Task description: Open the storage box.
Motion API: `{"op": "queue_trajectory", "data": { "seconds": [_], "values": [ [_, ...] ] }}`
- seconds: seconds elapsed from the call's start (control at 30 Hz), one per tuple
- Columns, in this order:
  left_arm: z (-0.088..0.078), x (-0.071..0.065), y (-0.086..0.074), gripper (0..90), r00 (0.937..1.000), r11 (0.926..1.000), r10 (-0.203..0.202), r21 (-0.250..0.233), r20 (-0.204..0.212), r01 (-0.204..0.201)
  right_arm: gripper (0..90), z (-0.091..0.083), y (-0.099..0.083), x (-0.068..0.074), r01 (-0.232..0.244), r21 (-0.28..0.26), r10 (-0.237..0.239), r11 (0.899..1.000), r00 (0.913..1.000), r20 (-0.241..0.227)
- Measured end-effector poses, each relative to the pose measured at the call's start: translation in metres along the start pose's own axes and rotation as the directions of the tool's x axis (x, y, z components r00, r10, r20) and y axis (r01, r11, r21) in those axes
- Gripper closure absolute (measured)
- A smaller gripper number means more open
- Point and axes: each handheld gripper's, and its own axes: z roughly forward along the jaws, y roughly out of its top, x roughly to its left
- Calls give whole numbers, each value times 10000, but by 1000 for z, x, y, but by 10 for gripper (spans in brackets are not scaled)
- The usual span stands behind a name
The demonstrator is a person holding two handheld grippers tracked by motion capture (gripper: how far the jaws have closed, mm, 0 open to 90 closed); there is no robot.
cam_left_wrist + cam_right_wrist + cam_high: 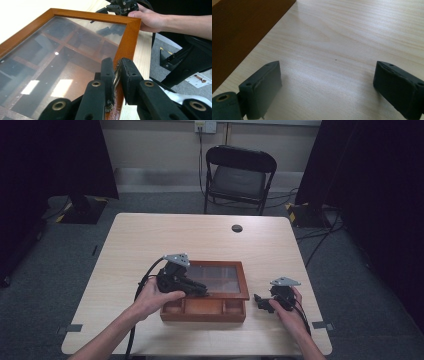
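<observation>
Wooden box (202, 309) sits near the table's (150, 235) front edge, long axis left-right, glass lid (220, 279) raised and leaning toward 12 o'clock. Left gripper (199, 289) is clamped on a small metal latch (116, 75) at the lid's front rim; the left gripper view shows this pinch and dividers through the glass. Right gripper (261, 302) rests at the box's 3 o'clock, jaws wide apart over bare tabletop.

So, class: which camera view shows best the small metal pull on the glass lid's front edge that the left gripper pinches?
The left gripper view: the metal pull sits close up between the left gripper jaws. In the high view that gripper covers it on the wooden box. The right gripper view shows the box's side and bare table.
</observation>
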Motion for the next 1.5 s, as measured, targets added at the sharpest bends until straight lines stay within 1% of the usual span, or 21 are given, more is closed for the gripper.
{"op": "queue_trajectory", "data": {
  "seconds": [0.03, 0.07, 0.2, 0.3, 0.4, 0.43, 0.5, 0.6, 0.7, 0.73, 0.77, 0.83, 0.9, 0.93, 1.0, 1.13, 1.23, 1.3, 1.5],
  "values": [
    [-2, 0, 3, 808, 10000, 10000, -2, 12, -46, 2, 73, 0, 0, 0, 1, 1, -1, 10000, 10000, 1],
    [-3, 0, 5, 808, 10000, 9999, -7, -105, -82, 7, 72, 0, 0, 0, -1, 2, 1, 10000, 10000, 0],
    [-5, 1, 9, 808, 10000, 10000, 24, -69, -75, -24, 72, 0, 0, 0, 0, 1, 0, 10000, 10000, 1],
    [-4, 1, 10, 808, 10000, 10000, -5, -2, -71, 5, 72, 0, 0, 0, -10, 14, 10, 10000, 10000, 10],
    [-4, 1, 10, 809, 10000, 10000, -26, -96, -92, 25, 71, 0, 0, 0, -8, 15, 8, 10000, 10000, 10],
    [-5, 2, 11, 808, 9999, 9999, -104, -58, -67, 104, 71, 0, 0, 0, -8, 14, 8, 10000, 10000, 9],
    [-6, 2, 12, 809, 10000, 10000, -62, -36, -59, 62, 71, 0, 0, 0, -10, 16, 10, 10000, 10000, 10],
    [-9, 4, 15, 809, 9998, 9995, -174, -255, -39, 173, 70, 0, 0, 0, -15, 13, 15, 10000, 10000, 24],
    [-11, 5, 18, 809, 9999, 9996, -102, -258, -86, 100, 70, 0, 0, 0, -13, 12, 13, 10000, 10000, 25],
    [-11, 5, 18, 809, 9999, 9996, -102, -258, -86, 100, 70, 0, 0, 0, -13, 12, 13, 10000, 10000, 25],
    [-12, 5, 20, 809, 9999, 9993, -120, -365, -91, 116, 71, 0, 0, 0, -3, 6, 3, 10000, 10000, 25],
    [-12, 6, 21, 809, 9999, 9993, -113, -354, -32, 112, 70, 0, 0, 0, 5, 13, -5, 10000, 10000, 12],
    [-13, 6, 22, 809, 9999, 9993, -91, -367, -86, 88, 70, 0, 0, 0, 2, 14, -2, 10000, 10000, 6],
    [-15, 6, 24, 809, 9998, 9991, -109, -417, -157, 102, 70, 0, 0, 0, -1, 11, 1, 10000, 10000, 3],
    [-17, 8, 27, 809, 9998, 9988, -158, -475, -110, 152, 71, 0, 0, 0, -29, 31, 29, 10000, 10000, 9],
    [-19, 10, 30, 809, 9997, 9977, -210, -649, -146, 200, 70, 0, 0, 0, -6, 16, 6, 10000, 10000, 12],
    [-20, 10, 32, 810, 9998, 9977, -143, -659, -163, 132, 70, 0, 0, 0, -8, 15, 8, 10000, 10000, 12],
    [-21, 10, 33, 810, 9996, 9975, -84, -704, -255, 66, 70, 0, 0, 0, -10, 18, 10, 10000, 10000, 12],
    [-23, 14, 36, 811, 9998, 9957, -141, -922, -173, 124, 70, 0, 0, 0, 2, 21, -2, 10000, 10000, 21]
  ]
}}
